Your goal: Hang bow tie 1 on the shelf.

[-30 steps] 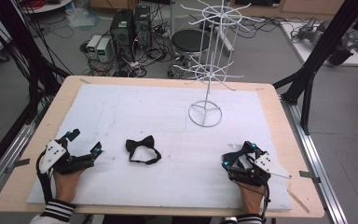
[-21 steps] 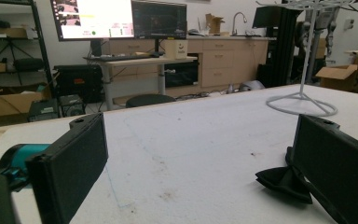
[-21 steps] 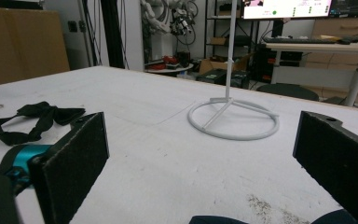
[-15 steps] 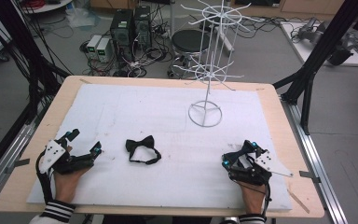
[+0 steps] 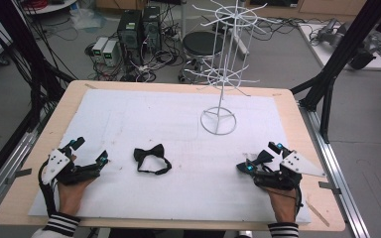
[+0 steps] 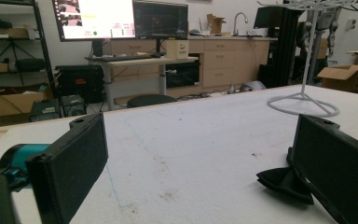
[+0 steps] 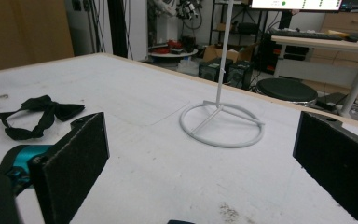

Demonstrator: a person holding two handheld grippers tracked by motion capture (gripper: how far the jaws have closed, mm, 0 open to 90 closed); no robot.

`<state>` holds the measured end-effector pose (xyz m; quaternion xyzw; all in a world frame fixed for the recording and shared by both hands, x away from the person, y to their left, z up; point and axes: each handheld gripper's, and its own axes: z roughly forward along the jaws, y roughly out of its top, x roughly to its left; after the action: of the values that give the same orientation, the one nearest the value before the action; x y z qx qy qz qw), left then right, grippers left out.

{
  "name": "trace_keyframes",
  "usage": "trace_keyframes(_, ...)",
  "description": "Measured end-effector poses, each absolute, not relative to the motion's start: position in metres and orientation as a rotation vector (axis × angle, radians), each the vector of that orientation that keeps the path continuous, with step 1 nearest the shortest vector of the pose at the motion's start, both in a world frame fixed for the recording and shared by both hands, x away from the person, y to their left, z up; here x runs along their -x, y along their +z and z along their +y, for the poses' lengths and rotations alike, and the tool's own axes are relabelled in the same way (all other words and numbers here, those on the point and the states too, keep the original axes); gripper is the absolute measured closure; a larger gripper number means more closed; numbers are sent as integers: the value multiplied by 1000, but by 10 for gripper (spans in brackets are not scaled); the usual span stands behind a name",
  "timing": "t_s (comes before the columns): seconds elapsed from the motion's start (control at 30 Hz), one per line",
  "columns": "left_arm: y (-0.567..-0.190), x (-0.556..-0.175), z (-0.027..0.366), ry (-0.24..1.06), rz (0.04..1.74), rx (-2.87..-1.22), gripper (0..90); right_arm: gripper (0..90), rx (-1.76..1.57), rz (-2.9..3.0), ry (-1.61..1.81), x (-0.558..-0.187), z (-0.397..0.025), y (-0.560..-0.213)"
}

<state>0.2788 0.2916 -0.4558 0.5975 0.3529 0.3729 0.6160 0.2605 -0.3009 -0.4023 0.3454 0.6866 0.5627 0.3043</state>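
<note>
A black bow tie (image 5: 151, 158) with its strap lies flat on the white mat (image 5: 144, 114), left of centre. A white wire rack (image 5: 223, 74) stands on its ring base (image 5: 218, 121) toward the back. My left gripper (image 5: 89, 154) rests on the mat left of the bow tie, open and empty; in the left gripper view the bow tie (image 6: 284, 179) peeks out behind the right jaw. My right gripper (image 5: 257, 158) rests at the right front, open and empty. The right gripper view has the bow tie (image 7: 39, 114) at far left and the ring base (image 7: 221, 123) ahead.
The wooden table edge (image 5: 59, 114) frames the mat. Black frame posts (image 5: 327, 84) rise at the right, cables and computer boxes (image 5: 129, 34) sit on the floor behind, with a round stool (image 5: 201, 44) beyond the table.
</note>
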Motion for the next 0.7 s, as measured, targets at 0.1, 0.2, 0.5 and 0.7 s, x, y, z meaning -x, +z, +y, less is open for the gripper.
trace_keyframes(0.1, -456, -279, 292, 859, 812, -1376, 42, 27, -893, 1865, 1453, -264, -305, -394)
trace_keyframes(0.2, -456, -279, 292, 860, 813, -1377, 42, 27, -886, 1891, 1435, -267, -309, -387)
trace_keyframes(0.5, -456, -279, 292, 857, 812, -1375, 42, 27, -844, 2019, 1379, -279, -314, -378)
trace_keyframes(0.7, -456, -279, 291, 856, 814, -1368, 42, 27, -816, 2124, 1349, -287, -316, -372)
